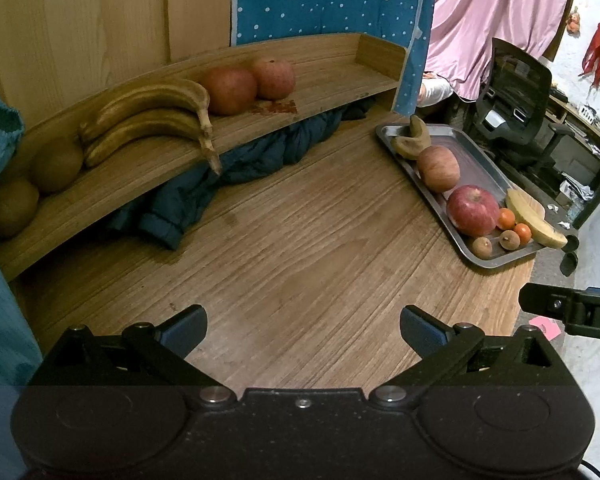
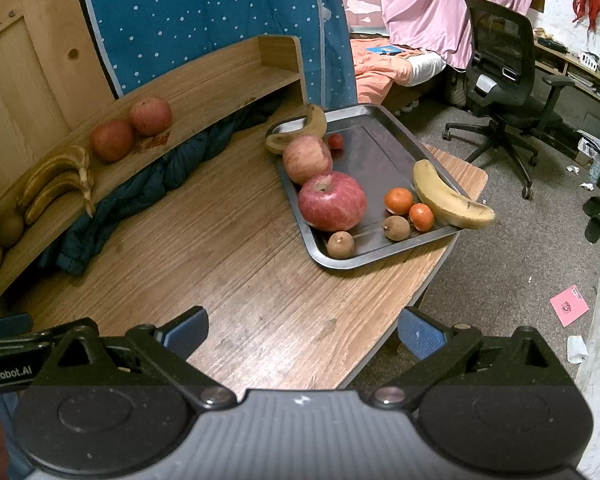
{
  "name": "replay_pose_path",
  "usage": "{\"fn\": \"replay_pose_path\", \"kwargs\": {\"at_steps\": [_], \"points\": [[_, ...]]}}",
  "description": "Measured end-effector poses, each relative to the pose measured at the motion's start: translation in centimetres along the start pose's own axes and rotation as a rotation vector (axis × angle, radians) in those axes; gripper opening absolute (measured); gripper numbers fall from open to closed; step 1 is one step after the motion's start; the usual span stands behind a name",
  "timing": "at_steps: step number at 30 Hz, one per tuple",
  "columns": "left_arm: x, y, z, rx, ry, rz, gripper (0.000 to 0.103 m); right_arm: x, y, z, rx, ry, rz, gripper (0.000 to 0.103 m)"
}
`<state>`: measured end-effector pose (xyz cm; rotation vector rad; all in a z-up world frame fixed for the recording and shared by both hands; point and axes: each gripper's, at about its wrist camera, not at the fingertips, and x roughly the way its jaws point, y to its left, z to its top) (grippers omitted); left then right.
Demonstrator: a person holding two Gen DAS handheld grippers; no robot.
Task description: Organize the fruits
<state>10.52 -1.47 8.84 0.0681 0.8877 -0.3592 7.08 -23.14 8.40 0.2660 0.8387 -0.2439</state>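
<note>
Both grippers empty, jaws spread, over the table (image 1: 300,240).
Shelf (image 1: 260,128), far left: two apples (image 1: 230,90), two bananas (image 1: 148,120), two brown fruits (image 1: 56,164). Tray (image 2: 384,152), right: two apples, two bananas, two oranges (image 2: 399,201), two small brown fruits (image 2: 340,244), one small red fruit (image 2: 335,141).

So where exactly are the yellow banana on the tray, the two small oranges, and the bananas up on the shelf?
yellow banana (image 2: 448,196): right wrist view, mid-body.
two small oranges (image 2: 399,201): right wrist view, centre of the farther one.
shelf bananas (image 1: 148,120): left wrist view, where the two bodies meet.
</note>
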Motion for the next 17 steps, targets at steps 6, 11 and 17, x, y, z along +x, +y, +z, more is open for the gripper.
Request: {"fn": "replay_pose_path", "kwargs": {"at_steps": [6, 11, 17], "points": [[0.04, -0.09, -0.08, -0.001, 0.002, -0.002, 0.102, 0.0, 0.01, 0.07, 0.0, 0.001, 0.0, 0.103], [-0.05, -0.1, -0.1, 0.004, -0.002, -0.007, 0.102, -0.01, 0.01, 0.09, 0.001, 0.002, -0.001, 0.103], [-0.13, -0.08, -0.14, 0.004, -0.001, -0.008, 0.102, 0.09, 0.11, 0.01, -0.001, 0.004, 0.0, 0.103]]}}
